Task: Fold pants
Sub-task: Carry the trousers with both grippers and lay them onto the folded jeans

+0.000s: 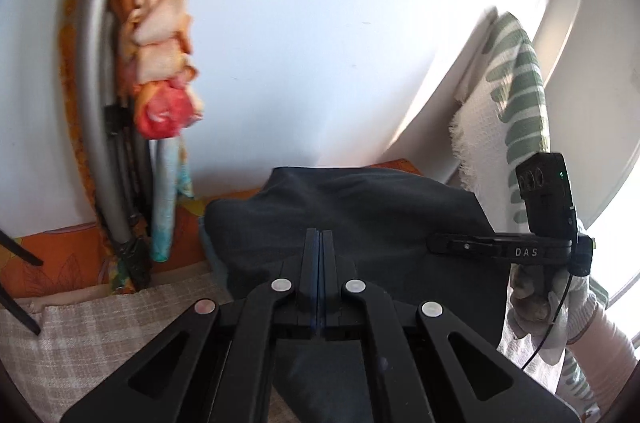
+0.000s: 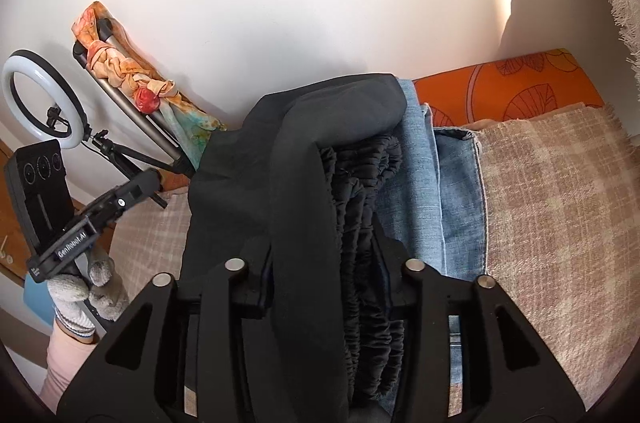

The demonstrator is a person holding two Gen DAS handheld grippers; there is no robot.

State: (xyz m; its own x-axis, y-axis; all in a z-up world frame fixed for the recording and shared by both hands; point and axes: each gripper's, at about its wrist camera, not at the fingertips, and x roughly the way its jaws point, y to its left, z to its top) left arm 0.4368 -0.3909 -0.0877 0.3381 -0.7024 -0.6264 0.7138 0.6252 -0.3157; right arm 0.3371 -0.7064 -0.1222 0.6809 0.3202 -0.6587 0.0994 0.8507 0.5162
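Two grippers work over one pair of black pants (image 2: 304, 159), which lies bunched on a stack of folded jeans (image 2: 460, 191) on a checked blanket (image 2: 560, 207). The right gripper (image 2: 324, 223) has its fingers set about half wide, with the gathered elastic waistband (image 2: 368, 215) between them; whether the pads press on it cannot be told. Judging by this, the waistband end is being set down on the stack. The left gripper (image 1: 319, 243) has its fingers closed flat together, with nothing seen between them, above the dark cloth just ahead of and below its tips, probably ready to smooth it. From the right fingers the pants run forward and away toward the wall (image 2: 320, 3), long axis along the fingers, waistband nearest the camera.
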